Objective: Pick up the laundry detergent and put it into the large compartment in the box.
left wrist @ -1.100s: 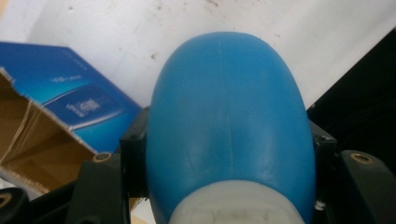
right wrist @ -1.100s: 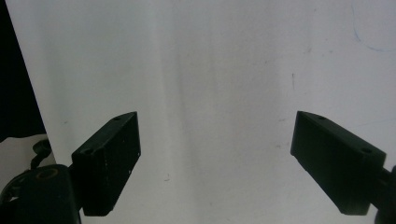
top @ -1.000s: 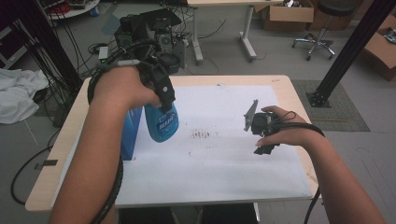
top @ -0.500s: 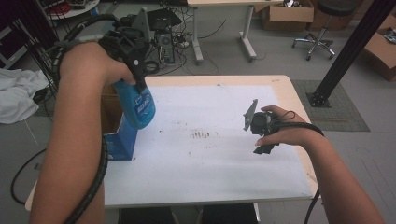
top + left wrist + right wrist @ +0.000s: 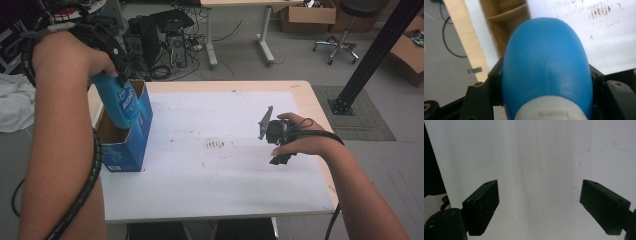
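The setting was a lab or workshop: a computer tower (image 5: 150, 42) with tangled cables (image 5: 192, 50) sat on the floor, near cardboard boxes (image 5: 310, 17), a rolling stool (image 5: 347, 30) and a second bench (image 5: 240, 25).

White lettering on the blue bottle (image 5: 119, 102) and a pale printed panel low on the blue box (image 5: 126, 150) are both too small and blurred to read. No other text, number or sign is legible.

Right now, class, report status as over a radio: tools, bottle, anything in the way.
Left tool shut on blue bottle, held above the open blue box. Right tool open, holding nothing, over the white sheet. Nothing between bottle and box.
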The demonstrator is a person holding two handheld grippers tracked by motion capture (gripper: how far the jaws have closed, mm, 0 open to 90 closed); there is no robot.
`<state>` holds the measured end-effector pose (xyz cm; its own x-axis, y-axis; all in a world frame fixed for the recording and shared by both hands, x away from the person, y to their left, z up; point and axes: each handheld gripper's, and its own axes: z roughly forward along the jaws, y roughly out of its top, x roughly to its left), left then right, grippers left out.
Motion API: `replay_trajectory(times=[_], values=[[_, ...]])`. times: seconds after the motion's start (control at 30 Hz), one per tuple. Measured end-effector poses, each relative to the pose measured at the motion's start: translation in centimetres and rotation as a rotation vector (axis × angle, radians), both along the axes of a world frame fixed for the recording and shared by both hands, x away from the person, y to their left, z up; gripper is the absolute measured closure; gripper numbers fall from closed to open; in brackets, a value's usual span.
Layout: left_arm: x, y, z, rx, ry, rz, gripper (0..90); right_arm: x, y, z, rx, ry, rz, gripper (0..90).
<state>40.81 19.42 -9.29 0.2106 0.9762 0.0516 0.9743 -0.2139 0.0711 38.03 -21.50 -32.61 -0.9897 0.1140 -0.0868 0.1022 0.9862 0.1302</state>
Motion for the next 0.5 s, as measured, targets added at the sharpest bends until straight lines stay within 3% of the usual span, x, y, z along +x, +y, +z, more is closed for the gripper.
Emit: replay_trajectory(times=[0.27,0.5], values=[[0.4,2.2,0.3,0.014,-0.007,0.087,38.4,0.1,0.3,-0.1,-0.004,0.003,0.002,15.9],[1.0,3.4,-1.0,0.017,-0.001,0.125,38.4,0.2,0.4,-0.2,-0.007,0.006,-0.001,15.9]])
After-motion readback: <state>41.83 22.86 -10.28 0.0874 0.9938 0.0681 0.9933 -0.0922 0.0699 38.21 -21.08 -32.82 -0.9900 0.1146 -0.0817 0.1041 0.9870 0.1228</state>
